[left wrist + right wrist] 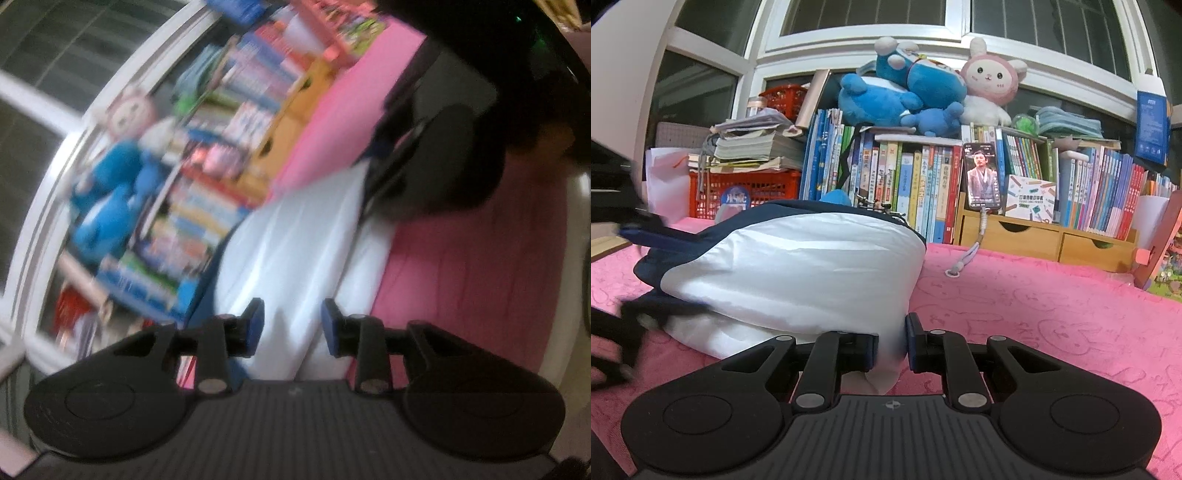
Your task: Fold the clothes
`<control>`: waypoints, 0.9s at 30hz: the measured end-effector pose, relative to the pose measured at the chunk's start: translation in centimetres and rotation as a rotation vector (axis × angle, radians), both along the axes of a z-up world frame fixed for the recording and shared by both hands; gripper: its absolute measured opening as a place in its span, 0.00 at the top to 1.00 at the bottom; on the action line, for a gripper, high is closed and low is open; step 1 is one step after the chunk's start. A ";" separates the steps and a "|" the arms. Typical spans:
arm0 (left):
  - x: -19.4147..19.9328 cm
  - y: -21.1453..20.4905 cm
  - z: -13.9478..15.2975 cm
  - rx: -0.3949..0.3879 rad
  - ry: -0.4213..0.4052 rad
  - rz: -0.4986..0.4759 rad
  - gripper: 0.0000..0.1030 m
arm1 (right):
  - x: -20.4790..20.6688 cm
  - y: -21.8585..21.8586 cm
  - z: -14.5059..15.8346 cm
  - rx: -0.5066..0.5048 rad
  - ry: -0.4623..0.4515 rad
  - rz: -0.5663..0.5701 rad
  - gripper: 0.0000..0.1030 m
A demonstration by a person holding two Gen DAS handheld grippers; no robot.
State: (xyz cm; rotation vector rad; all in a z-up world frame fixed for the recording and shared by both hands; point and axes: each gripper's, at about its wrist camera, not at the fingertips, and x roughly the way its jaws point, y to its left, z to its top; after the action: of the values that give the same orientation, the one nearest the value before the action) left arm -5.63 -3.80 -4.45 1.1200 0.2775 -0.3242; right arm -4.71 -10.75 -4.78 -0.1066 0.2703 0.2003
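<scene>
A white garment with navy trim [798, 273] lies bunched and partly folded on the pink cloth [1052, 314]. My right gripper [892, 345] is low over the pink cloth and shut on the garment's near white edge. In the left wrist view, which is tilted and blurred, the white garment [291, 251] lies under my left gripper [292, 326], whose jaws stand apart over the fabric without pinching it. The left gripper also shows as a dark blurred shape [617, 332] at the left edge of the right wrist view.
Behind the pink surface stand rows of books [908, 181], a red crate [746, 192], a wooden drawer unit [1015, 236], a propped phone [983, 177] with a cable, and plush toys [916, 88] below the window. A wooden stand [1156, 243] is at the right.
</scene>
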 end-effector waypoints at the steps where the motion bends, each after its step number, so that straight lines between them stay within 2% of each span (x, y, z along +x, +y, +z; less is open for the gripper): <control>1: 0.3 -0.6 -0.3 0.011 0.006 -0.027 0.52 | 0.0 0.0 0.0 0.000 0.000 0.000 0.83; 2: 0.6 -0.9 -0.6 0.032 0.007 -0.047 0.49 | -0.1 0.0 0.0 0.001 0.000 0.000 0.83; 5: 1.7 -1.6 -1.4 0.096 0.000 -0.091 0.49 | -0.1 0.0 0.0 0.003 0.000 0.000 0.83; 9: 3.8 -1.7 -1.4 0.149 -0.068 -0.083 0.49 | -0.1 -0.1 0.1 0.008 -0.001 0.001 0.83; 14: 4.8 -2.6 -3.3 0.227 -0.144 -0.088 0.50 | -0.1 -0.2 0.1 0.010 -0.002 0.002 0.82; 17: 5.1 -2.6 -4.6 0.281 -0.155 -0.101 0.94 | -0.1 -0.2 0.1 0.009 -0.003 -0.003 0.83; 27: 4.6 2.3 -6.0 0.407 -0.183 0.012 0.95 | -0.2 0.3 -0.1 -0.011 -0.025 -0.041 0.82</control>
State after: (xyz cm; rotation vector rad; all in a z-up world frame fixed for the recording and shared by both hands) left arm -1.06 -1.53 -10.46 1.5379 0.1917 -0.1543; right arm -4.95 -10.46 -4.84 -0.1146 0.2486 0.1565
